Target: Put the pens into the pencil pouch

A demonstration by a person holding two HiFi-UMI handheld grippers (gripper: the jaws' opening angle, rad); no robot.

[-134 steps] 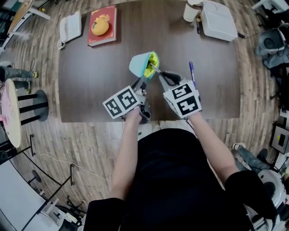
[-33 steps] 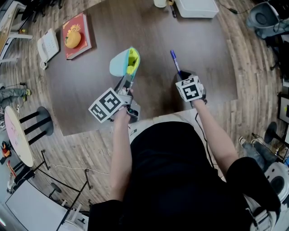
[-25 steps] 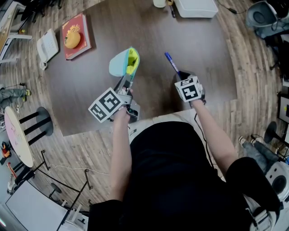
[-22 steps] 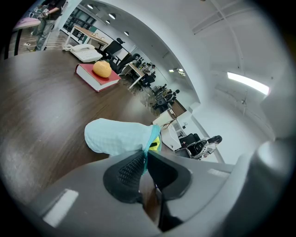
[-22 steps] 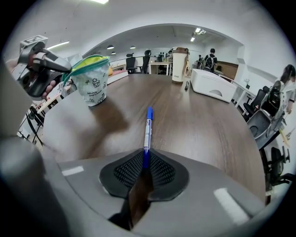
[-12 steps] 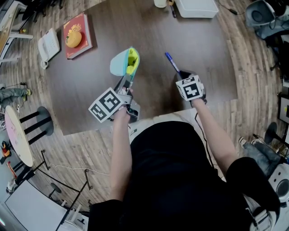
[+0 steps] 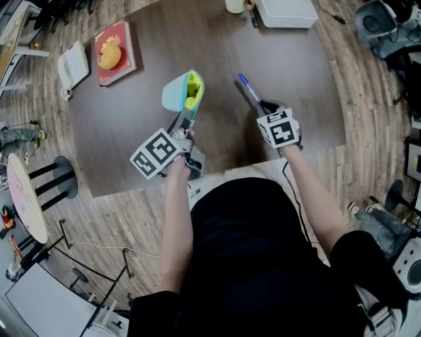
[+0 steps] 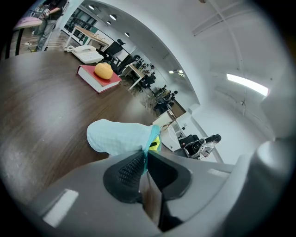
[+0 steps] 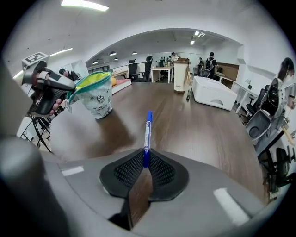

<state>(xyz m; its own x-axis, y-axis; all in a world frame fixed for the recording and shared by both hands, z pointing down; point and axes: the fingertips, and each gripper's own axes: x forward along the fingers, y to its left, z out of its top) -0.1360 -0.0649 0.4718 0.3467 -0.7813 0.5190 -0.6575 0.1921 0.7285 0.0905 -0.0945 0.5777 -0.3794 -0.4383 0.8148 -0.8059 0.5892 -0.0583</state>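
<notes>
The light-blue pencil pouch (image 7: 179, 93) with a yellow-green lining stands on the dark table, its mouth open towards the right. My left gripper (image 7: 186, 118) is shut on the pouch's rim; in the left gripper view the teal edge (image 8: 149, 141) is pinched between the pads. To the right of the pouch my right gripper (image 7: 264, 107) is shut on the end of a blue pen (image 7: 247, 91), which sticks out forward, raised off the table. In the right gripper view the pen (image 9: 147, 128) points ahead, with the pouch (image 9: 96, 99) at the left.
A red book (image 7: 113, 54) with an orange fruit on it and a white phone (image 7: 72, 64) lie at the far left. A white box (image 7: 284, 11), a cup (image 7: 235, 5) and another pen (image 7: 253, 18) sit at the far edge. The table's near edge (image 7: 309, 146) runs just under my right gripper.
My right gripper has risen a little with the blue pen, and the pen's tip has swung slightly left towards the pouch. The left gripper and the pouch have not moved.
</notes>
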